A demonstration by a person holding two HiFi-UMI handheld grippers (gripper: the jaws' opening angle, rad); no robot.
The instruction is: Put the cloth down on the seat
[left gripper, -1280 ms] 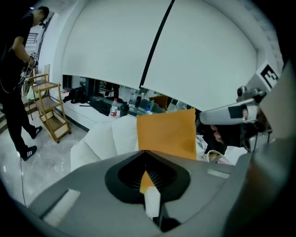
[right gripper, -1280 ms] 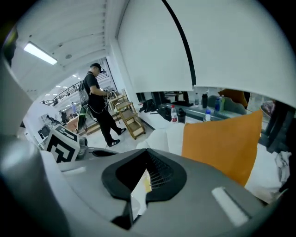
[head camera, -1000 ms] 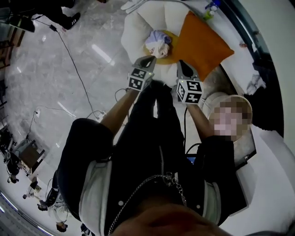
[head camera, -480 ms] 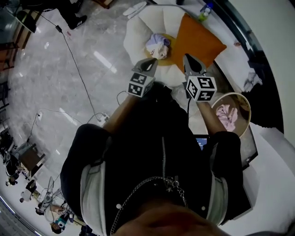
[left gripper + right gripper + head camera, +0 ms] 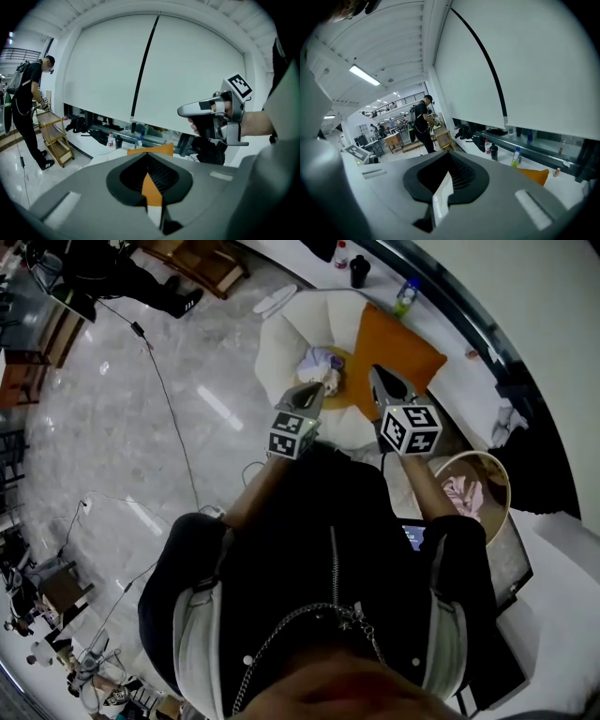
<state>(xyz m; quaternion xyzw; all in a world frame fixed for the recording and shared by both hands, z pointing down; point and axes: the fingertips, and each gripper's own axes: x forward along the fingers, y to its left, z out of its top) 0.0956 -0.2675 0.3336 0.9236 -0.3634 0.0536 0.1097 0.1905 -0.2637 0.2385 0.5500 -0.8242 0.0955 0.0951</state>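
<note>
Both hand-held grippers sit out in front of our chest, side by side and apart. The left hand-held gripper [image 5: 316, 390] has its jaws pressed together on nothing, and the right hand-held gripper [image 5: 379, 373] looks the same, closed and empty. By our right forearm stands a round basket [image 5: 497, 486] with pink fabric [image 5: 457, 491] in it. Ahead of and below both tips lies the cloth [image 5: 319, 362], a crumpled lavender-and-white bundle already resting on the seat [image 5: 345, 426] of the white armchair [image 5: 279, 329]. We judge the placing as good as done. The bundle shows no clear long axis. It lies just beyond the left tip and off to the left of the right one, so our left hand is the nearer. Neither gripper view shows it, since both look out level above it. Just right of the cloth leans an orange cushion [image 5: 398, 348], and bottles [image 5: 405, 296] stand on the ledge beyond
</note>
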